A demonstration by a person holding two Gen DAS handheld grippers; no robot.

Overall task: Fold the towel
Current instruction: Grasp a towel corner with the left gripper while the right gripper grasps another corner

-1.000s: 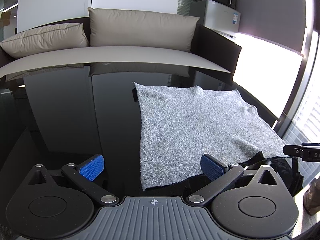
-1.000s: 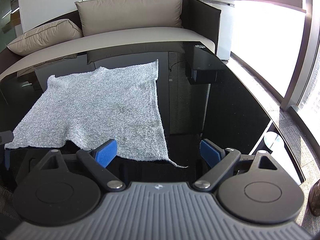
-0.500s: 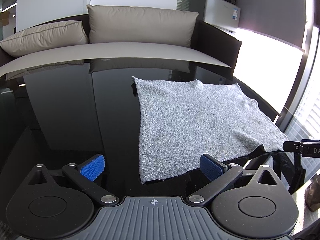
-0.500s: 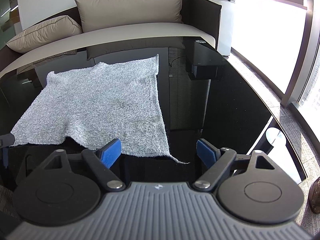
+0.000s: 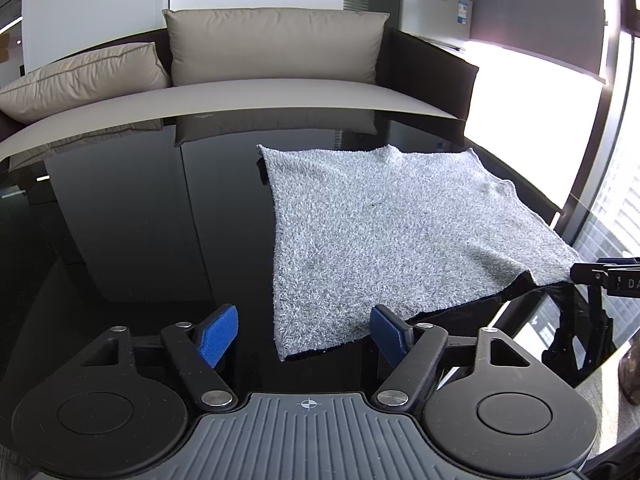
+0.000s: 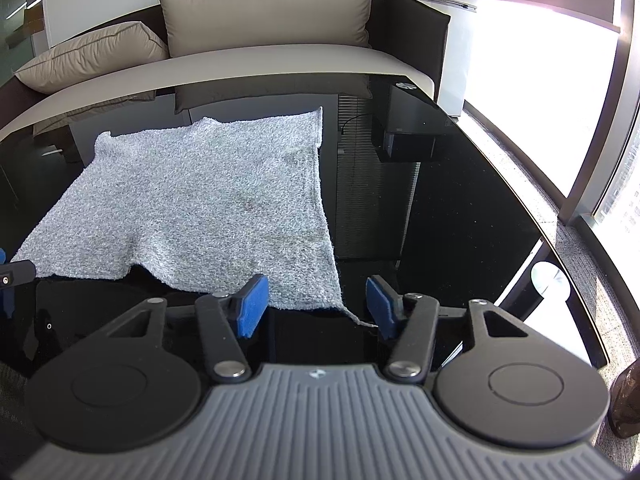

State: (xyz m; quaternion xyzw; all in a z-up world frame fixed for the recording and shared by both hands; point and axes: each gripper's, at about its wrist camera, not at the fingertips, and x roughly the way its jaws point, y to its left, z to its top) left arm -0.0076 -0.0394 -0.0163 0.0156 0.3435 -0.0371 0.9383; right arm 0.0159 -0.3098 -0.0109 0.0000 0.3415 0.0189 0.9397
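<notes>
Left wrist view: grey terry towel flat on glossy black table; left gripper and right gripper spread wide at its near corners, gripping nothing.

Both grippers have closed in on the towel: its near left corner now sits between the left gripper fingers, the right corner's thread by the right gripper.

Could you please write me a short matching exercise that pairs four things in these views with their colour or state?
Things:
1. towel
2. table
3. left gripper
4. sofa cushion

Descriptions:
A. glossy black
B. beige, leaning upright
C. grey, spread flat
D. open, blue pads astride a near towel corner

Pairs: 1-C, 2-A, 3-D, 4-B
</notes>
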